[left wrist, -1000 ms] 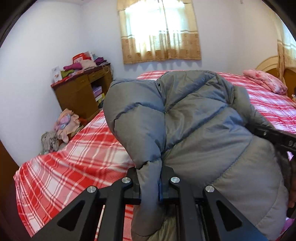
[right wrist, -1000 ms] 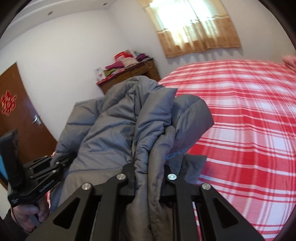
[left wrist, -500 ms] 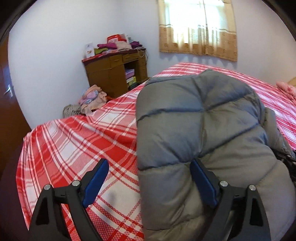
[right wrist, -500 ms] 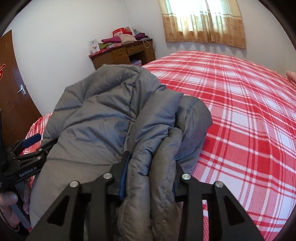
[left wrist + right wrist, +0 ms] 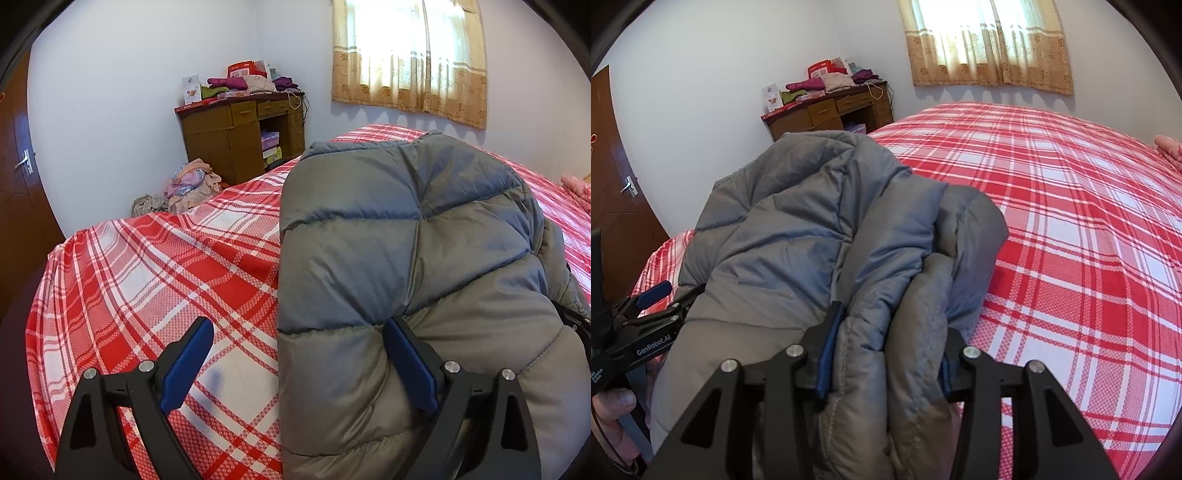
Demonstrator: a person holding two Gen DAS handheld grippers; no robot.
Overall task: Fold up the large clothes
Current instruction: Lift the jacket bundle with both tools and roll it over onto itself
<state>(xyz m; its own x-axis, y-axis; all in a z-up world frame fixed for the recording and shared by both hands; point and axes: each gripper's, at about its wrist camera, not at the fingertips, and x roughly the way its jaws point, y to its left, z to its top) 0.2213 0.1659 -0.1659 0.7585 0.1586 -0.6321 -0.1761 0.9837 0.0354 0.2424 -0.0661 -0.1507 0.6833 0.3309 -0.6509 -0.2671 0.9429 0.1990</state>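
Observation:
A grey puffer jacket [image 5: 406, 240] lies bunched on the red plaid bed [image 5: 166, 277]. My left gripper [image 5: 299, 325] stands wide, its jaws still opening. The jacket's near left edge lies between them: the right pad [image 5: 406, 362] rests against it and the left pad [image 5: 188, 365] is free over the sheet. In the right wrist view the jaws of my right gripper [image 5: 892, 325] are opening with thick folds of the jacket [image 5: 783, 240] still filling the gap and touching both pads. The left gripper [image 5: 676, 295] shows at that view's left edge, held by a hand [image 5: 613, 417].
A wooden desk [image 5: 236, 136] piled with clothes and boxes stands in the far corner, with a heap of clothes [image 5: 192, 184] on the floor beside it. A brown door [image 5: 18, 184] is at the left. The plaid bed [image 5: 1071, 221] stretches right toward a pink pillow [image 5: 576, 186].
Both grippers sank toward the bed with the jacket. The left jaws went from shut on a fold to wide apart. The right jaws parted partway, with fabric still between them.

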